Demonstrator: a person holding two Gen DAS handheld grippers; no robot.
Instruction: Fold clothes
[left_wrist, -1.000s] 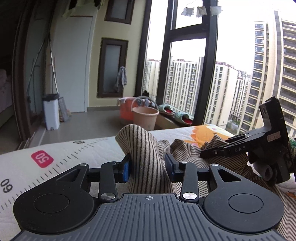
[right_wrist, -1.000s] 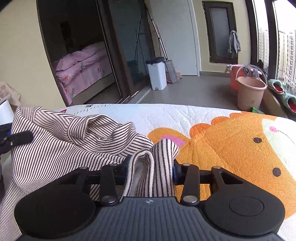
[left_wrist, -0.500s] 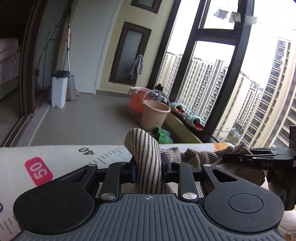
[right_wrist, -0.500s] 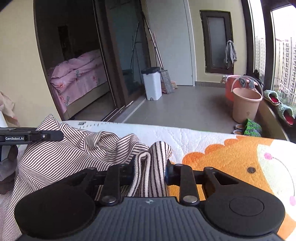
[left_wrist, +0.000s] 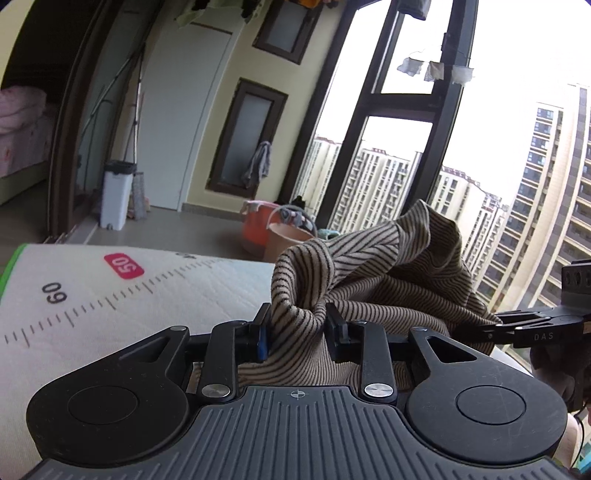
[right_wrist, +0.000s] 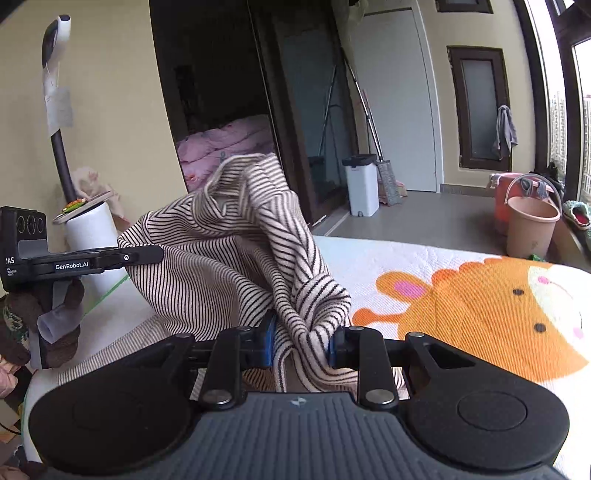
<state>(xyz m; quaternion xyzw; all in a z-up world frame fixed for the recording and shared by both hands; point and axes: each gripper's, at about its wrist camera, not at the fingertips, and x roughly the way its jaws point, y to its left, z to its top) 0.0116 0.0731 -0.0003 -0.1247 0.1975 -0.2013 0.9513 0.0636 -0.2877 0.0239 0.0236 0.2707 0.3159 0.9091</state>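
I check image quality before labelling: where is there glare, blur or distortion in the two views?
Left wrist view: the window is blown out white, backlighting the striped garment; frames bend from fisheye. Right wrist view: even light, the garment's raised top slightly blurred, the doorway dark.

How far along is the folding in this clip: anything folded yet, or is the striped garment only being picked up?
Done: nothing is folded; the striped garment is bunched. In hand: the left gripper and the right gripper each pinch a bunch of it, holding it partly raised above the play mat, its lower part draping down near the mat. Left: spreading it flat, then every fold.
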